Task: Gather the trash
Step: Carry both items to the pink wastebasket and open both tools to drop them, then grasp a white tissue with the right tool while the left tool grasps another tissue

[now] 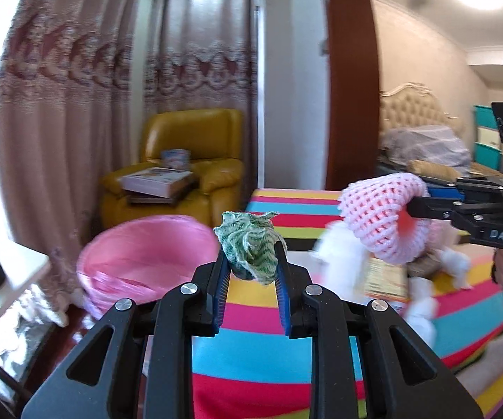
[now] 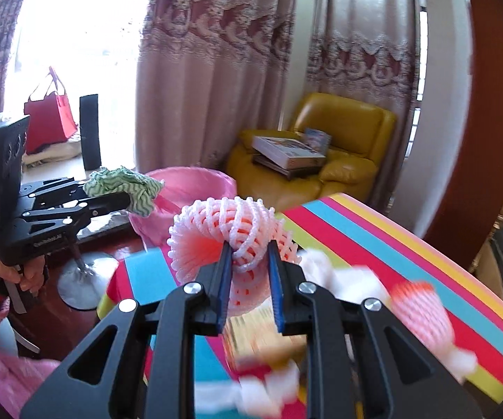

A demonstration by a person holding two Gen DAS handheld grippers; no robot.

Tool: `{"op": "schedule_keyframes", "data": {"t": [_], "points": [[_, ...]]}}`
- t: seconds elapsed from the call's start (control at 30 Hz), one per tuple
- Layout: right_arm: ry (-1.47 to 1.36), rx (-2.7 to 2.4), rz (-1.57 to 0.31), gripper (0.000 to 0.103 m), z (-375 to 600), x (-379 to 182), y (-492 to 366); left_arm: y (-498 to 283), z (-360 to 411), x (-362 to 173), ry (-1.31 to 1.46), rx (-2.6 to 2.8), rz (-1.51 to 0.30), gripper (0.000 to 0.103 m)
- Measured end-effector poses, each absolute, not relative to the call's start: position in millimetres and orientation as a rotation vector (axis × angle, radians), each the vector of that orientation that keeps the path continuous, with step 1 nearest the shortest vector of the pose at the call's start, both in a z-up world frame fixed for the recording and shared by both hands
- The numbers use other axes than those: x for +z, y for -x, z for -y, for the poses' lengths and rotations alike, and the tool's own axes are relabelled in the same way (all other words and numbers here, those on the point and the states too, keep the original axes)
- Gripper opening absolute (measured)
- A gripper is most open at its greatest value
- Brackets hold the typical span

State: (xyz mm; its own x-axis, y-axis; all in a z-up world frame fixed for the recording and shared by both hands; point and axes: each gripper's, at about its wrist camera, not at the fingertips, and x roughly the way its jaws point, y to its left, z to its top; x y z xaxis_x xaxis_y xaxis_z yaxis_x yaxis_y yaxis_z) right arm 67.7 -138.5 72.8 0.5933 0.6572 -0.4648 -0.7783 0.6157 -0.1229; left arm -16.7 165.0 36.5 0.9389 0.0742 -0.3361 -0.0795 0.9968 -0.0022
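Observation:
My left gripper (image 1: pixel 251 249) is shut on a crumpled green-and-white cloth (image 1: pixel 249 246), held above the striped table near its far left corner. The same cloth (image 2: pixel 122 183) shows in the right wrist view, hanging from the left gripper (image 2: pixel 129 197) over the rim of the pink-lined bin (image 2: pixel 195 183). My right gripper (image 2: pixel 249 249) is shut on a pink foam fruit net (image 2: pixel 232 234). In the left wrist view that net (image 1: pixel 378 218) hangs at the right, above the table. The bin (image 1: pixel 146 248) stands beyond the table's left edge.
On the striped tablecloth (image 1: pixel 268 352) lie white crumpled tissues (image 1: pixel 342 258), a printed packet (image 1: pixel 387 277) and a second foam net (image 2: pixel 422 314). A yellow armchair (image 2: pixel 342 153) holding boxes stands behind the bin. A metal stand base (image 2: pixel 83 279) is on the floor by the table.

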Motion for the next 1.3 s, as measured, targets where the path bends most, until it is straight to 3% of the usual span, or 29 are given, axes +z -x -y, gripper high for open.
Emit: {"op": "schedule_keyframes", "data": {"t": [0.3, 0.63, 0.73, 0.77, 0.8, 0.83, 0.87, 0.97, 1.13, 1.3], "points": [[0.276, 0.924, -0.486, 0.020, 24.7, 86.0, -132.4, -28.7, -265.3, 42.4, 0.089, 0.224, -0.411, 0.023], [0.250, 0.869, -0.618, 0.021, -76.3, 48.3, -195.0, -70.9, -332.6, 20.2, 0.228, 0.280, -0.478, 0.023], [0.248, 0.863, -0.626, 0.028, -96.5, 41.2, -204.4, -78.7, -342.9, 9.6, 0.259, 0.295, -0.495, 0.023], [0.239, 0.871, -0.634, 0.040, -97.2, 39.1, -204.4, -80.0, -342.5, 7.0, 0.260, 0.297, -0.498, 0.025], [0.234, 0.883, -0.648, 0.047, -102.5, 36.6, -207.6, -80.9, -342.0, 3.5, 0.259, 0.299, -0.504, 0.027], [0.240, 0.877, -0.651, 0.062, -108.2, 34.0, -212.2, -83.8, -342.6, 0.8, 0.254, 0.311, -0.512, 0.033], [0.246, 0.867, -0.650, 0.068, -110.0, 33.4, -213.7, -84.9, -343.1, -1.3, 0.251, 0.334, -0.517, 0.046], [0.226, 0.878, -0.649, 0.068, -102.4, 37.8, -216.0, -74.0, -340.7, -1.6, 0.263, 0.366, -0.481, 0.078], [0.182, 0.914, -0.614, 0.068, -59.8, 67.6, -203.3, -52.3, -317.2, 6.3, 0.210, 0.383, -0.439, 0.089], [0.179, 0.919, -0.543, 0.074, 4.3, 100.3, -172.9, -31.4, -279.3, 15.3, 0.165, 0.354, -0.403, 0.089]]}}
